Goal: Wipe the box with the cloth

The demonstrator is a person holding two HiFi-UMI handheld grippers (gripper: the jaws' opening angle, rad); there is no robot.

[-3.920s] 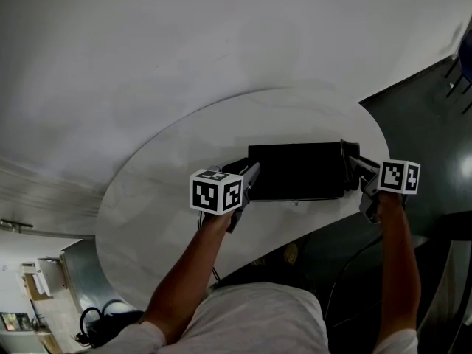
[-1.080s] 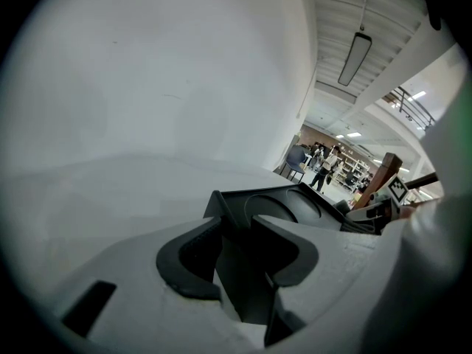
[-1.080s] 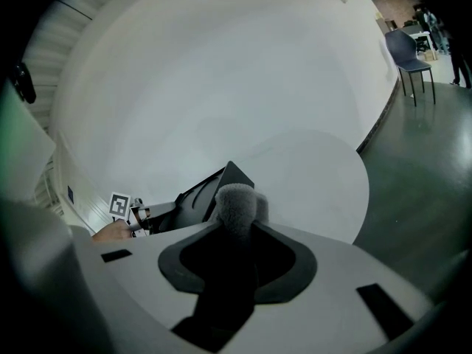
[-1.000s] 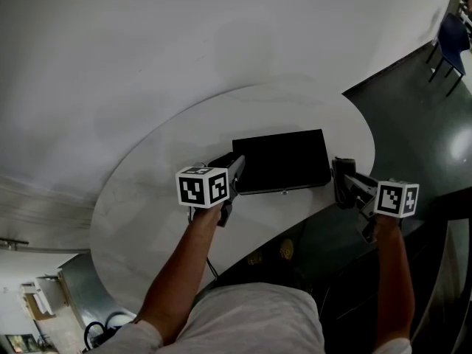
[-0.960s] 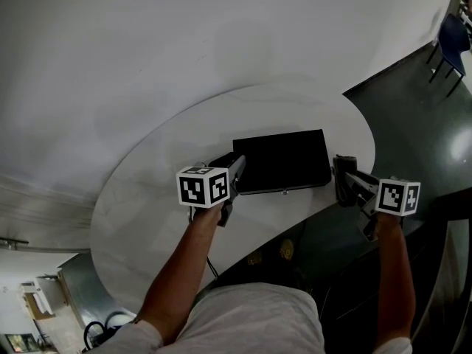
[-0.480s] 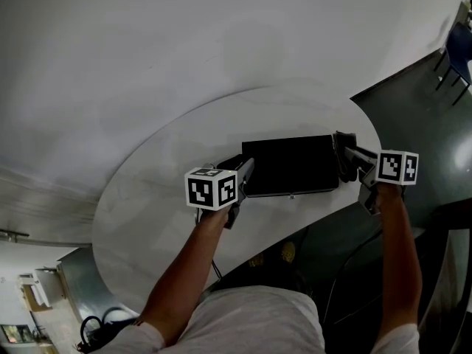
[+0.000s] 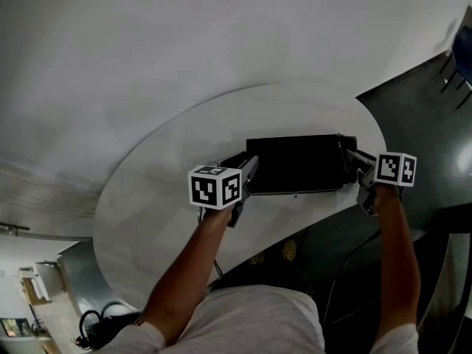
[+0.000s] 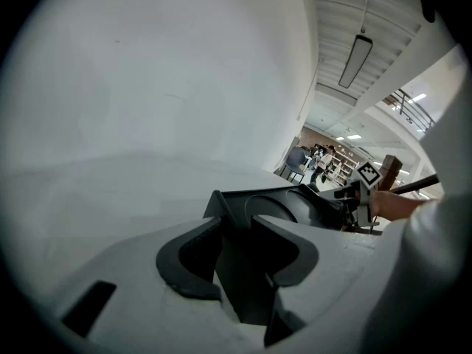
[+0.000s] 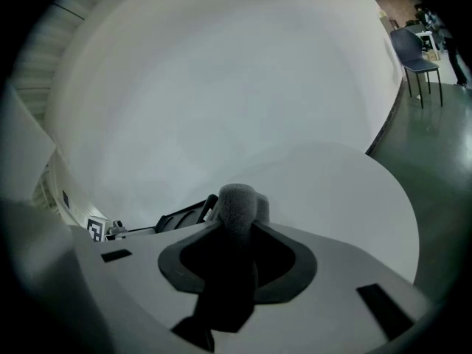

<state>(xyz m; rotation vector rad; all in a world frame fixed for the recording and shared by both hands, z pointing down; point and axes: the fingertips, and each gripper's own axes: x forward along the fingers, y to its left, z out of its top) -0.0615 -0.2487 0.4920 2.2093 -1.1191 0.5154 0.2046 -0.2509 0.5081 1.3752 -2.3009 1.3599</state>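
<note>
A flat black rectangular box point(image 7: 295, 163) is lying near the middle of the head view, on a round white table point(image 7: 162, 190), with its long side running left to right across the frame.

The left gripper point(image 7: 247, 172) is sitting at the box's left end. In the left gripper view its jaws are standing wide, with the box's dark end wall filling the gap between them, so they are clamping that end. This grip is probably serving as an anchor, so the light box is not sliding across the smooth tabletop while it is being rubbed.

The right gripper point(image 7: 351, 157) is reaching in from the right of the frame. Its jaws are pinching a grey fleecy cloth point(image 9: 237, 205), whose bunched tip is sticking out past the pads. That leaves soft fabric, not plastic, meeting the box. In the head view the cloth is lying against the box's right end, though actual contact is hard to confirm from there.

Judging by this layout, a wiping stroke along the right side is under way, and the wide top face is waiting to the left.
</note>
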